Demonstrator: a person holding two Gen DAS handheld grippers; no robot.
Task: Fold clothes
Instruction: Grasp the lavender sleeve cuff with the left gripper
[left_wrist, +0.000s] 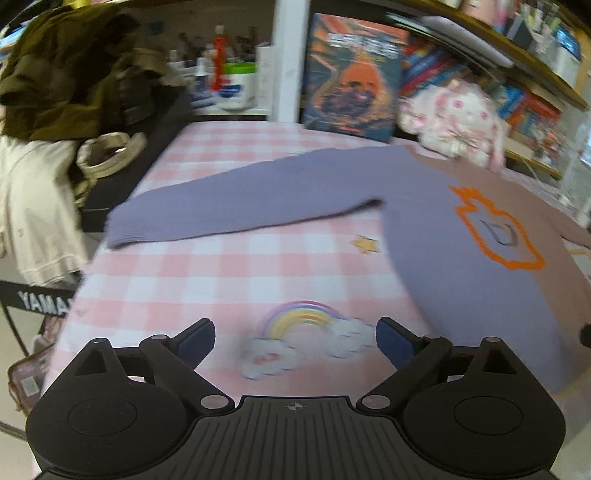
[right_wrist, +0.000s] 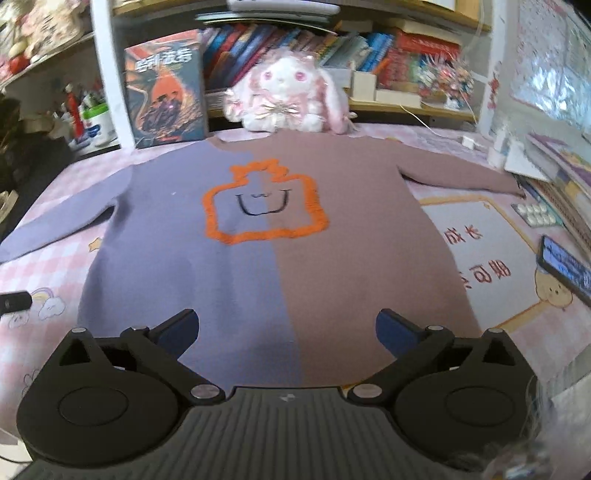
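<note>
A two-tone sweater (right_wrist: 280, 236), purple on the left half and mauve on the right, with an orange outline on the chest, lies flat and face up on the pink checked tablecloth (right_wrist: 22, 273). Both sleeves are spread out sideways. In the left wrist view the sweater (left_wrist: 454, 258) lies right of centre, and its purple sleeve (left_wrist: 236, 210) stretches left. My left gripper (left_wrist: 295, 341) is open and empty above the cloth, left of the sweater's hem. My right gripper (right_wrist: 288, 332) is open and empty over the middle of the hem.
A plush bunny (right_wrist: 288, 96) and a standing book (right_wrist: 166, 88) sit at the table's far edge before bookshelves. A phone (right_wrist: 565, 269) and a pill blister (right_wrist: 537, 214) lie on the right. Clothes (left_wrist: 70, 70) are piled on a chair at the left.
</note>
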